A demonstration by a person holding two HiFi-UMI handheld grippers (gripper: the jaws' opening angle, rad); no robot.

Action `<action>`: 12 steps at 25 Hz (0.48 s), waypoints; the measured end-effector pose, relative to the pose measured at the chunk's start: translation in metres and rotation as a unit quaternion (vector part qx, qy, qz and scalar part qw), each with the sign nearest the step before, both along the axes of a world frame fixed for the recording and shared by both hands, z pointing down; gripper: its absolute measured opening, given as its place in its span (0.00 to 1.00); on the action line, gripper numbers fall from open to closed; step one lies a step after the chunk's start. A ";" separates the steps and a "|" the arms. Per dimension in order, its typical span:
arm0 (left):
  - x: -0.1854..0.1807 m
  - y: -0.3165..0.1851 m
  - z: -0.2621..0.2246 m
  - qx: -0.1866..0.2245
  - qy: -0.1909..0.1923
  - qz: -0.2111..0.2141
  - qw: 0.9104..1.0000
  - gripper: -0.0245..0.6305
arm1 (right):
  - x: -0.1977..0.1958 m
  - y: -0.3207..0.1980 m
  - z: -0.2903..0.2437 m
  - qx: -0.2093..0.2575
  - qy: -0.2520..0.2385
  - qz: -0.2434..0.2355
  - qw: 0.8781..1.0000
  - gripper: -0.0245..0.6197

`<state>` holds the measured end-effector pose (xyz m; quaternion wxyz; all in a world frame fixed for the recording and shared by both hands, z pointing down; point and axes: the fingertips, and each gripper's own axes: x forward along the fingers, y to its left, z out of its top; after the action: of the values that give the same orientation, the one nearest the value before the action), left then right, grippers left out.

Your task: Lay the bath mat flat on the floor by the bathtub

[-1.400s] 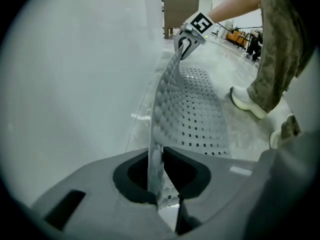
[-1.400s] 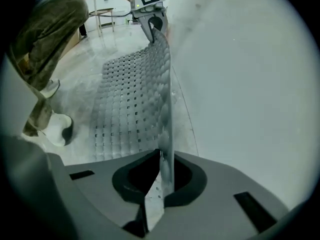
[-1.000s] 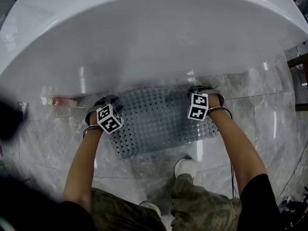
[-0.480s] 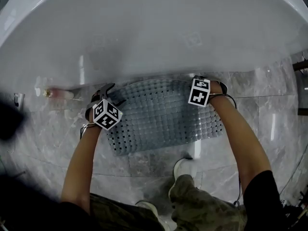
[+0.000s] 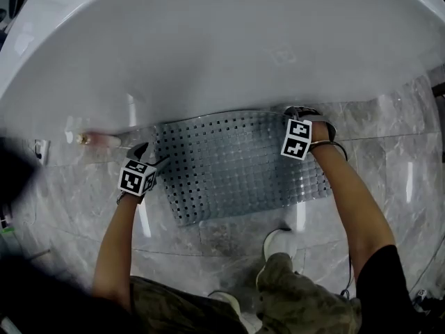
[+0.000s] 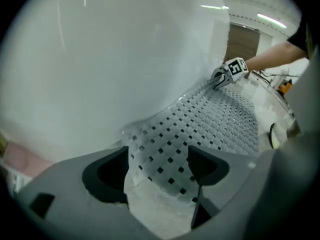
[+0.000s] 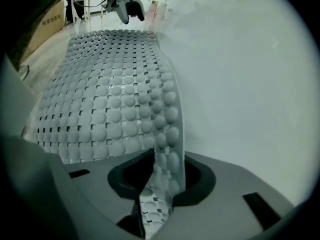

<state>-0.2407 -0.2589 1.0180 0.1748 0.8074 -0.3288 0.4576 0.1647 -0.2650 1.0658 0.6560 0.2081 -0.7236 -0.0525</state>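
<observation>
Lying flat along most of its length on the grey marble-tiled floor, the translucent grey rubber bath mat, with square holes and round studs, fills the middle of the head view; its far long edge runs against the foot of the glossy white bathtub, which takes the whole upper half of the frame. The left gripper hangs just beside the mat's left end, at centre left; the right gripper sits at the mat's upper right corner, hard by the tub wall. In the left gripper view the dark fingers stand wide apart, having just been opening, and hold nothing; the mat's corner lies on the floor beyond the gap between them, not pinched. In the right gripper view the fingers are close together about the mat's edge, which stands upright between them and curls up along the tub's side; they have just been opening a little, yet the studded strip fills the slot and touches both pads. A white shoe rests on the floor just below the mat's near edge, at lower centre; camouflage trousers fill the bottom of the frame; a small pale pink thing, too blurred to name, lies at the tub's foot at centre left.
</observation>
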 end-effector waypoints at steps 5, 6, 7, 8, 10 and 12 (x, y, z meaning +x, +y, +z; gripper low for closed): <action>-0.053 0.035 0.028 -0.078 0.012 -0.093 0.993 0.60 | 0.009 -0.003 -0.015 0.047 -0.028 0.028 0.998 0.33; -0.058 0.043 0.035 -0.094 0.022 -0.113 0.989 0.60 | 0.013 -0.001 -0.019 0.057 -0.037 0.036 0.997 0.34; -0.059 0.049 0.040 -0.106 0.037 -0.135 0.984 0.60 | 0.017 0.001 -0.024 0.068 -0.050 0.047 0.995 0.34; -0.059 0.055 0.045 -0.115 0.053 -0.155 0.980 0.60 | 0.019 0.003 -0.030 0.079 -0.066 0.060 0.993 0.34; -0.057 0.063 0.050 -0.116 0.083 -0.186 0.972 0.58 | 0.023 0.006 -0.043 0.098 -0.104 0.091 0.986 0.35; -0.059 0.065 0.049 -0.116 0.112 -0.211 0.964 0.55 | 0.030 0.009 -0.056 0.119 -0.134 0.123 0.976 0.35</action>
<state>-0.2994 -0.1939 1.0667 0.3955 0.7404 -0.4143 0.3519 0.1946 -0.2561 1.0095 0.5254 0.3768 -0.7623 -0.0286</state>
